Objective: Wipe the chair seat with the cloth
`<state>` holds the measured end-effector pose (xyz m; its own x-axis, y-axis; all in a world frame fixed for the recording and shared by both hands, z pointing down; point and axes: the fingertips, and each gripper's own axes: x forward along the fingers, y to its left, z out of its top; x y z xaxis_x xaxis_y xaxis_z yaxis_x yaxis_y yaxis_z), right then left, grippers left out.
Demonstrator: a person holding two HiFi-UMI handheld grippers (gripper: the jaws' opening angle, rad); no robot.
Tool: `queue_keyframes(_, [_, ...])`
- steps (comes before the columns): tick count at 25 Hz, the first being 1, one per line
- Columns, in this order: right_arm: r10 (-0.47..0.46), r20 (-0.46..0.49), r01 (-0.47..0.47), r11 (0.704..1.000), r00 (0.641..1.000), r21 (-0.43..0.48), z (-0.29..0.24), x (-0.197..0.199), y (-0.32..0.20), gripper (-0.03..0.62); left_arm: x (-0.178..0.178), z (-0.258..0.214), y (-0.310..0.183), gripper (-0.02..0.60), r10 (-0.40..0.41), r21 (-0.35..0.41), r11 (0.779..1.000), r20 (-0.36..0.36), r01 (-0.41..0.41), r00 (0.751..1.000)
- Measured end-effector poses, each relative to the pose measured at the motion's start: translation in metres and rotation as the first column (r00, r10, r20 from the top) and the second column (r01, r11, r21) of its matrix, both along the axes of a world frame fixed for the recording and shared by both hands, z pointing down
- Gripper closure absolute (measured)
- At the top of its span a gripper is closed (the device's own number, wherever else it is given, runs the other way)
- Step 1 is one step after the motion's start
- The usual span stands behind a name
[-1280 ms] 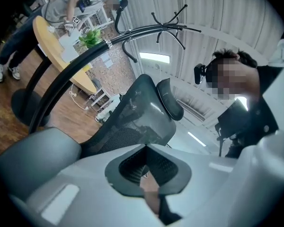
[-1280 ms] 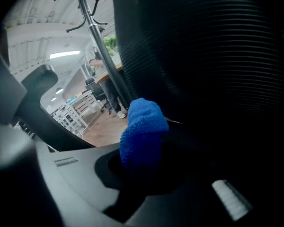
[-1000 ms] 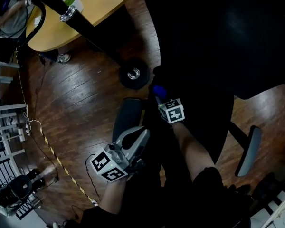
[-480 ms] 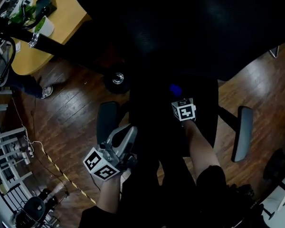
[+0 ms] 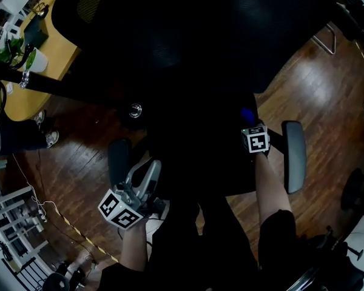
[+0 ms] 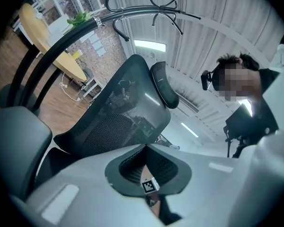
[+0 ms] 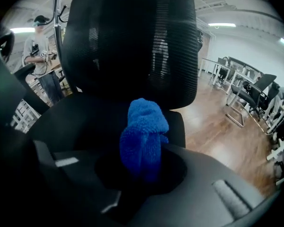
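The cloth [image 7: 143,138] is being pinched in a bunch by the right gripper [image 7: 142,161], with its jaws pressed onto its lower folds and the free end standing out beyond the tips. It is being read as soft, light and limp. It is likely to fold rather than push, so a hold low on the bunch is being judged best, with enough fabric left loose to flatten against the surface. Little slipping is being expected from the fleecy pile.

It is being shown as bright blue and thick-napped, gathered into a rounded wad. In the head view the cloth [image 5: 247,114] is being held over the black chair seat [image 5: 194,156], toward its 3 o'clock edge, near the right armrest [image 5: 293,156]. Contact with the seat cannot be told. The mesh backrest [image 7: 132,37] is being faced at 12 o'clock.

The left gripper [image 6: 146,148] is being kept off at 7 o'clock, its jaws pressed together on nothing.
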<state>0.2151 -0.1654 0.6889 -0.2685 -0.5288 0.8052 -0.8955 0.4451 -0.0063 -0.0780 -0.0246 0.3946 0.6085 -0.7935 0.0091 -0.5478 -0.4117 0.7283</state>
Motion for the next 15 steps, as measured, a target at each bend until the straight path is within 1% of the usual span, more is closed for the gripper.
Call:
queue_keyframes(2, [0.004,0.012,-0.004,1.0,1.0,-0.004,0.006,0.004,0.0,0.557,0.003,0.002,0.0,0.589,-0.002,0.002,1.0,0.005,0.002,1.0])
queue_keyframes(4, [0.004,0.002,-0.004,1.0,1.0,-0.001,0.009,0.006,-0.002,0.557,0.001,0.005,0.0,0.589,-0.011,0.003,1.0,0.008,0.011,1.0])
queue_keyframes(8, [0.023,-0.012,-0.023,1.0,1.0,-0.012,0.007,0.0,-0.005,0.557,-0.014,0.005,0.006,0.589,-0.033,0.005,0.999,-0.001,0.033,0.999])
queue_keyframes(9, [0.014,0.007,-0.014,1.0,1.0,-0.011,0.004,-0.011,-0.004,0.557,-0.018,0.005,0.009,0.589,-0.041,0.005,0.999,-0.003,0.041,0.999])
queue_keyframes(11, [-0.046,0.062,0.046,0.999,0.997,0.008,-0.004,-0.049,-0.002,0.557,-0.025,0.001,0.014,0.589,-0.066,0.009,0.998,-0.009,0.066,0.998])
queue_keyframes(13, [-0.135,0.128,0.134,0.991,0.983,0.013,-0.006,-0.102,0.011,0.557,-0.03,-0.005,0.02,0.589,-0.091,0.015,0.996,-0.015,0.091,0.996])
queue_keyframes(15, [-0.218,0.2,0.221,0.975,0.955,0.007,-0.007,-0.161,0.029,0.557,-0.034,-0.01,0.027,0.589,-0.114,0.02,0.993,-0.015,0.114,0.993])
